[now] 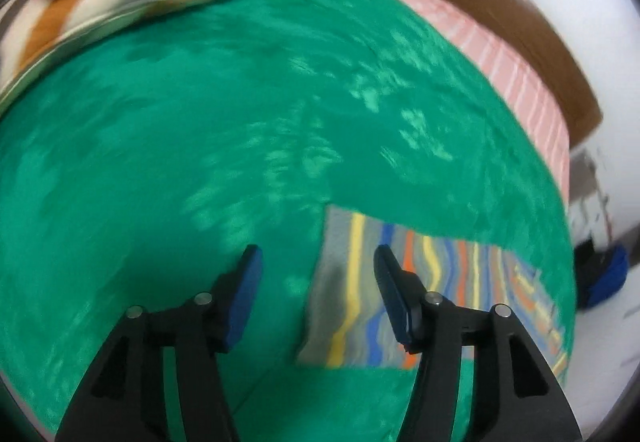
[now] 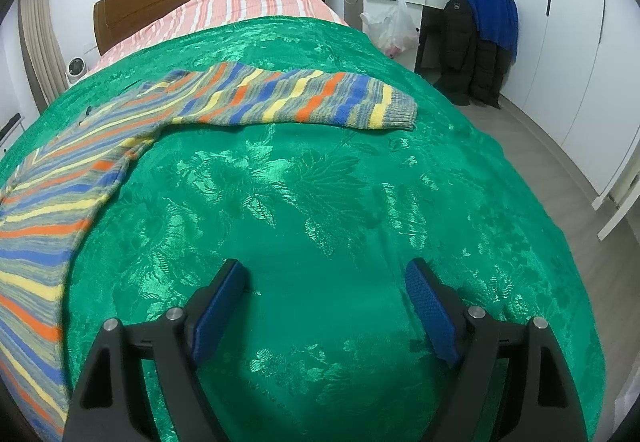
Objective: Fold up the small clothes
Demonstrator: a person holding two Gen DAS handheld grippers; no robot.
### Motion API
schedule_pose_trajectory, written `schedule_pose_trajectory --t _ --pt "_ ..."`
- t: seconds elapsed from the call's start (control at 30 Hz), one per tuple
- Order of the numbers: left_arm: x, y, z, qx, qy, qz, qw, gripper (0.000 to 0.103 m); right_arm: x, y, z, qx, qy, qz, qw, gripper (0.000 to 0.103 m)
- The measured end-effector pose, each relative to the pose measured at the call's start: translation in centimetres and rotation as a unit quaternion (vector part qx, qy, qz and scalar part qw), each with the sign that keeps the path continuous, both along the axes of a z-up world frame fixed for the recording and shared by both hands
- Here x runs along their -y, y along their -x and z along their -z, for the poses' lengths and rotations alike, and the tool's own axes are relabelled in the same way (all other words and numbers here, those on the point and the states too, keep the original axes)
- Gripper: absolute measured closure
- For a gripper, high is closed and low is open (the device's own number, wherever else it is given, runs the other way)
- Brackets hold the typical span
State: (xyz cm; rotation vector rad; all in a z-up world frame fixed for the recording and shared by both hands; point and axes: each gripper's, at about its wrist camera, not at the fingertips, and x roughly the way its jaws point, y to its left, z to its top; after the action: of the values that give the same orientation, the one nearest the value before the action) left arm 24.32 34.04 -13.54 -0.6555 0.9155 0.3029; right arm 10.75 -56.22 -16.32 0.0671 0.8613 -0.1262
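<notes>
Left gripper tilts downward, jaws apart and empty, over the green satin bedspread; the striped knitted sweater lies at four o'clock. Right gripper, jaws wide, hovers over bare bedspread.

Striped knit sweater, grey w/ blue, orange, yellow bands, lies flat on green bedspread. One sleeve stretched out sideways, ribbed cuff at end. Body runs toward bed's near-left edge.
</notes>
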Motion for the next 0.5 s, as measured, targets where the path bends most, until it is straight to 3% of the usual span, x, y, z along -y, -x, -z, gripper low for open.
schedule_pose_trajectory --t 0.1,0.13,0.17,0.27,0.33,0.4,0.47,0.5 --pt "1.6 -2.7 1.7 -0.048 -0.009 0.046 0.9977 0.048 -0.1 0.0 0.0 -0.001 0.005 0.001 1.0 0.021" --pt "2.5 -3.1 1.9 -0.058 -0.054 0.052 0.9955 0.08 -0.2 -0.1 0.0 -0.001 0.007 0.001 1.0 0.02" --pt "3.1 -3.2 1.8 -0.064 -0.082 0.055 0.993 0.1 -0.2 -0.1 0.0 -0.002 0.01 0.002 1.0 0.02" --pt "2.7 -2.2 1.2 -0.057 -0.141 0.006 0.9884 0.1 -0.2 -0.1 0.1 -0.002 0.012 0.001 1.0 0.02" --pt "2.1 -2.0 2.0 -0.059 -0.122 -0.01 0.9907 0.1 -0.3 -0.1 0.1 -0.002 0.013 0.001 1.0 0.02" --pt "2.8 -2.3 2.1 -0.065 -0.144 0.003 0.9874 0.099 -0.3 -0.1 0.1 -0.002 0.013 0.0 1.0 0.019" --pt "3.9 -2.2 1.8 -0.072 -0.166 0.015 0.9834 0.083 -0.3 -0.1 0.1 -0.002 0.012 0.0 1.0 0.019" --pt "4.1 -2.1 1.6 -0.075 -0.169 0.013 0.9827 0.079 -0.3 -0.2 0.1 -0.001 0.011 0.0 1.0 0.019"
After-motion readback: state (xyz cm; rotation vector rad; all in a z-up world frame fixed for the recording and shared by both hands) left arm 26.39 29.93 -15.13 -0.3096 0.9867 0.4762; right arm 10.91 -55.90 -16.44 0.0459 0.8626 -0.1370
